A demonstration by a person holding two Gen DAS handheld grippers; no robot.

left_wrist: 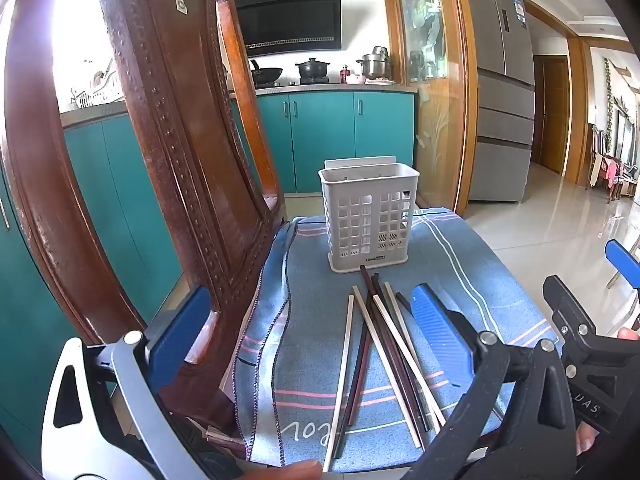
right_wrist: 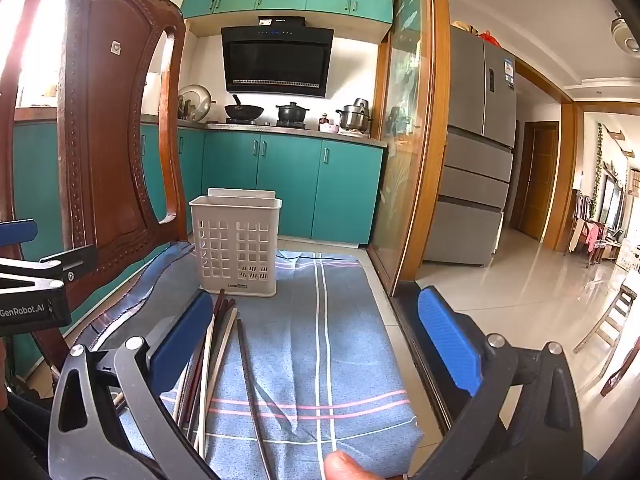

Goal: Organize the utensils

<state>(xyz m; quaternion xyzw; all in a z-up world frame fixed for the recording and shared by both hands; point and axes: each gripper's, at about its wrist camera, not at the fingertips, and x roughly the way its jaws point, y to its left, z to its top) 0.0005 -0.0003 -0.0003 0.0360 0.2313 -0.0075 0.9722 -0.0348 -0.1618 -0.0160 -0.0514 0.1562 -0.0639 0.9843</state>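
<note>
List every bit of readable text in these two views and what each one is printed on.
"GenRobot.AI": side of the left gripper, seen in the right wrist view.
"DAS": body of the right gripper, seen in the left wrist view.
"lo", upside down, partly hidden: blue cloth.
Unreadable, too small or blurred: utensil holder's base label, range hood's brand, fridge sticker.

Your right gripper's [right_wrist: 316,344] left pad covers the upper ends of most chopsticks [right_wrist: 208,364] in the right wrist view, so you cannot count them there. The caddy's [left_wrist: 368,220] inside is hidden behind its walls. The chopsticks' near tips run under your thumb [left_wrist: 296,470] at the bottom edge in the left wrist view.
</note>
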